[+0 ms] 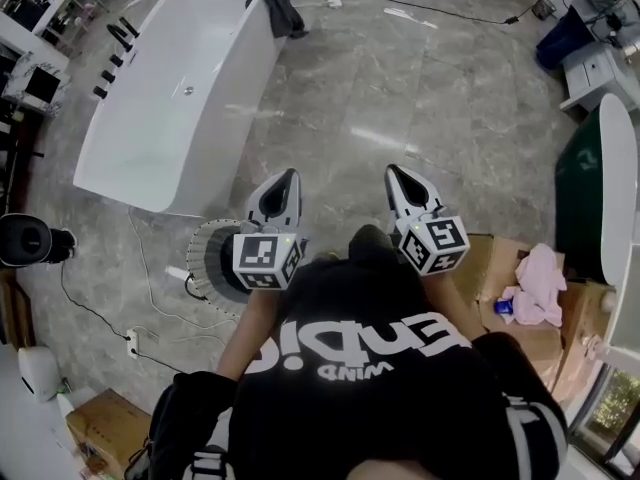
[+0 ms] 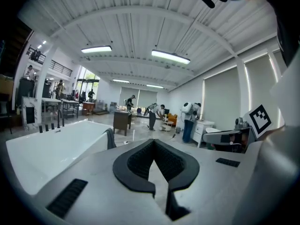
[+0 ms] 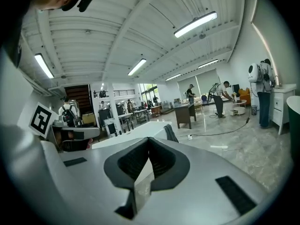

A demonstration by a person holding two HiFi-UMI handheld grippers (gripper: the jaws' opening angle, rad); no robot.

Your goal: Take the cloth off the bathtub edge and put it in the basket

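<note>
A dark grey cloth (image 1: 277,6) hangs over the far end of the white bathtub (image 1: 170,98). A round basket (image 1: 203,240) with a pale rim stands on the floor near the tub's closer end, partly hidden by my left gripper (image 1: 290,176). Both grippers are held in front of the person's chest, well short of the cloth. The left gripper (image 2: 153,142) is shut and empty, with the cloth (image 2: 110,138) small and far beyond it. My right gripper (image 1: 392,172) (image 3: 149,139) is also shut on nothing, with the cloth (image 3: 171,133) on the bathtub (image 3: 140,134) ahead.
Grey marble floor lies between me and the tub. Cables and a power strip (image 1: 133,343) run at the left. Cardboard boxes with a pink cloth (image 1: 538,283) and a dark green tub (image 1: 585,193) stand at the right. People work at the room's far end (image 2: 152,115).
</note>
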